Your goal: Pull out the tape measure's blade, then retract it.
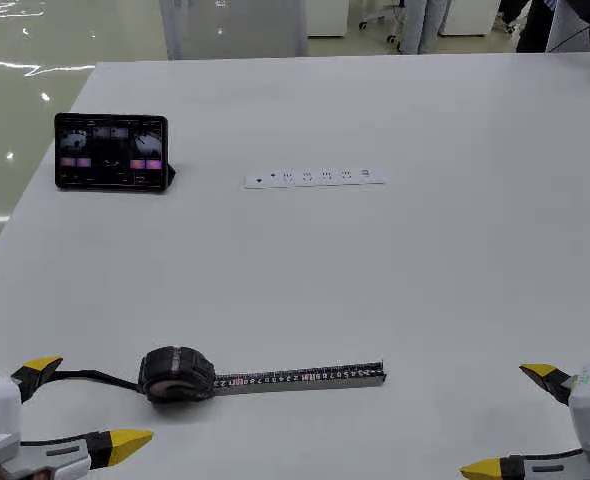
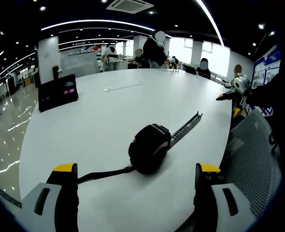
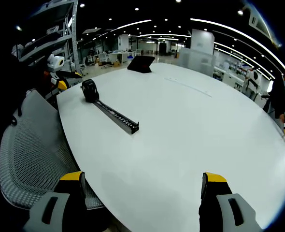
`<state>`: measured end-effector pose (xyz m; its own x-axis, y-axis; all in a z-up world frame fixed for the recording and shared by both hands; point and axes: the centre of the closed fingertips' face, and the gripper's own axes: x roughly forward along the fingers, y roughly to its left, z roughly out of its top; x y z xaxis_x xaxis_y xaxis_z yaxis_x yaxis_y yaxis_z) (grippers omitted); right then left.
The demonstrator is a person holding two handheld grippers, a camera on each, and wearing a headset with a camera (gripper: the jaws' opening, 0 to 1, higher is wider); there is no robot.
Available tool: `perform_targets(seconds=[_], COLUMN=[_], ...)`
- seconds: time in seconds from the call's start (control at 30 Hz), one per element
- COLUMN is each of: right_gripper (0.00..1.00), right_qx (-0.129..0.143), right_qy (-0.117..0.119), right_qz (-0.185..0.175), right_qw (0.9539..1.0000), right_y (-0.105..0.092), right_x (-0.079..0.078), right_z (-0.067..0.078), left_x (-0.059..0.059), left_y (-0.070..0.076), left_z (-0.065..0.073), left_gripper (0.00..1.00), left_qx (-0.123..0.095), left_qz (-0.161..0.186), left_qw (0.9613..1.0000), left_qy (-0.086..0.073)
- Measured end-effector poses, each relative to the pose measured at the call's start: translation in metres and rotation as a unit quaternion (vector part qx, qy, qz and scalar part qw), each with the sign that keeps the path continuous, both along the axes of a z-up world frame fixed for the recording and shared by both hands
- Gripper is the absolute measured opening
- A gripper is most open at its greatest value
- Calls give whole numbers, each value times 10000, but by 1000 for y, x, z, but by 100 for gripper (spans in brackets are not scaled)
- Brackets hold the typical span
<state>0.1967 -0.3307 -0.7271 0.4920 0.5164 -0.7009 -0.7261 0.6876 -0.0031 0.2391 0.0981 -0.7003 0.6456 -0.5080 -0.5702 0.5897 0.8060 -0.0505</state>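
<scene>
**Bench** (image 1: 425, 280): white, broad, carries every item below.

**Left hand-held gripper** (image 1: 85, 402): jaws spread, holding nothing, at the near bench edge.

**Right hand-held gripper** (image 1: 507, 420): jaws spread, holding nothing, at the near edge, well apart from the left one.

**Tablet** (image 1: 111, 152): propped upright with its screen lit, far ahead of the left hand-held gripper.

**Power strip** (image 1: 315, 177): white and flat, far ahead of both, between their lines.

**Tape measure** (image 1: 177, 375): black round case on the bench, just ahead of the left hand-held gripper and in line with the gap between its jaws.
- Judged compact, hard-shelled and fairly dense for its size.
- It should not crush, though its rounded shell may slip.
- Best taken across the two flat faces.

**Blade** (image 1: 300, 377): drawn out part-way, flat on the bench, running from the case towards the right hand-held gripper.
- Its hooked end (image 3: 133, 127) stops well short of that gripper, off to its left.
- Judged thin, springy steel: stiff along its length, sharp-edged, and likely to snap back on release.
- Take it at the hook.

**Strap** (image 1: 90, 378): thin, limp black cord from the case back to a left jaw tip; contact cannot be told.
</scene>
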Motion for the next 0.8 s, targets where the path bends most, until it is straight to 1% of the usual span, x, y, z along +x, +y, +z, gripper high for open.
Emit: perform_targets(seconds=[0.07,0.13,0.17,0.27,0.33,0.43,0.5,0.53,0.57,0.6,0.63,0.7,0.77,0.8], right_gripper=[99,99,99,99,99,99,99,99,99,99,99,99,99,99], right_qx=[1,3,-3,6,19,-17,-40,-249,-308,-244,-188,-194,-233,-238], right_qy=[18,61,53,129,139,221,240,215,184,185,183,186,176,171], right_qz=[8,39,62,98,105,194,343,502,487,471,467,478,519,545], right_qw=[10000,10000,10000,9999,9998,9996,9991,9982,9982,9984,9986,9985,9982,9981], right_y=[0,2,3,5,6,9,11,9,8,10,12,11,12,12], right_x=[1,1,1,1,2,0,-2,-2,0,2,3,8,12,13], right_z=[-1,-1,0,-2,-2,-4,-3,-5,-5,-2,1,2,3,4], left_x=[0,0,-1,-2,-2,-1,1,4,7,10,11,13,14,15], left_y=[-1,-1,-1,-5,-6,-12,-14,-15,-16,-19,-23,-27,-35,-38], left_z=[0,-2,-3,-1,-1,-2,-2,-1,1,4,6,5,7,7], left_gripper=[99,99,99,99,99,99,99,99,99,99,99,99,99,99], left_qx=[-3,70,100,-19,-5,-10,-18,-18,-54,-170,-256,-215,-233,-237], left_qz=[29,65,61,82,72,61,72,142,214,292,329,368,316,312], left_qw=[10000,9999,9998,9998,9998,9998,9998,9997,9996,9994,9990,9990,9992,9992], left_qy=[12,109,131,162,169,195,194,181,155,119,134,141,79,81])
